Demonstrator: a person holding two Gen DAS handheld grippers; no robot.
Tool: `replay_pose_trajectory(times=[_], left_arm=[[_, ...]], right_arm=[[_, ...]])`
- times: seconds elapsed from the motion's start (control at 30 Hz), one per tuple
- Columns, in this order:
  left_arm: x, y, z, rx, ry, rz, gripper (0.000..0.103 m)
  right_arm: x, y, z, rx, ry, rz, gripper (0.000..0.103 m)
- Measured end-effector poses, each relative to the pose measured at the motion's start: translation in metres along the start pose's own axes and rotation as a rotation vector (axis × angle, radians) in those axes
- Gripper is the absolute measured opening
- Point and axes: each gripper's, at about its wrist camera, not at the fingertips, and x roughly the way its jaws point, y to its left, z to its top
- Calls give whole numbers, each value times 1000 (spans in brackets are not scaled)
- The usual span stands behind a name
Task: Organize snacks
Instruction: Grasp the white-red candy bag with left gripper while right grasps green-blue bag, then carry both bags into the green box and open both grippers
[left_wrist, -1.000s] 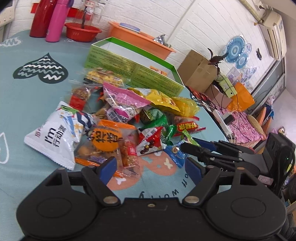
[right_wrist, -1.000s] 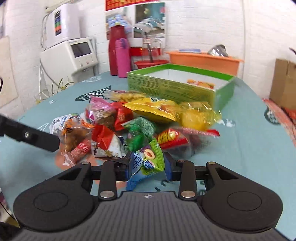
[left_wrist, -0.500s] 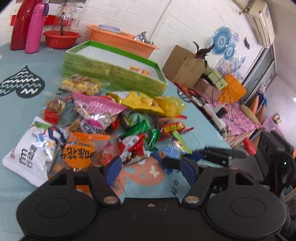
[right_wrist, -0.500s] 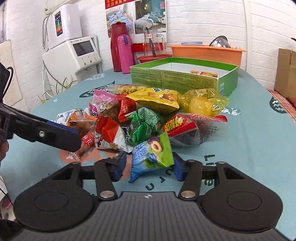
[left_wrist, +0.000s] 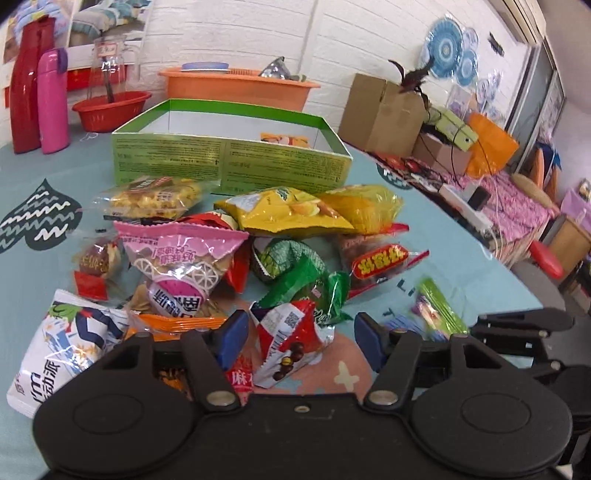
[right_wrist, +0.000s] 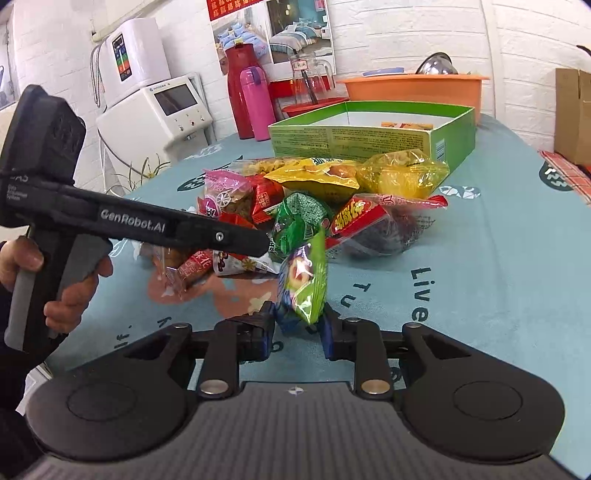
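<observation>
It looked like a lived-in home: beyond the fingers stood a white brick wall (right_wrist: 406, 37), thermos flasks (right_wrist: 240, 99), plastic basins (left_wrist: 236, 88), a water dispenser (right_wrist: 140, 85) and cardboard boxes (left_wrist: 380, 110)

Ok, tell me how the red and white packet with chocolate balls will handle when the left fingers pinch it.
The red and white packet looks puffed and crinkled, so it will probably squash and flop rather than hold stiff. Its glossy film may slip on the left gripper fingers. It seems light, likely lifting clear of the green packet beside it.
</observation>
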Motion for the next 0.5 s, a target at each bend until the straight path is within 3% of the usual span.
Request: replay_pose_trajectory(times=[0.23,0.33,0.43,0.5], left_arm=[[9,-7,7,51,40,-5,90],[16,-8,10,81,64,-2,78],[12,-4,12,57,81,-25,74],[7,-4,10,57,72,-23,78]], right_arm=[[8,-2,5,11,-21,-5,52],[8,-2,7,14,-33,-16,59],[9,-2,9,4,-40,-31,60],[10,-3,10,-1,-42,-34,60]])
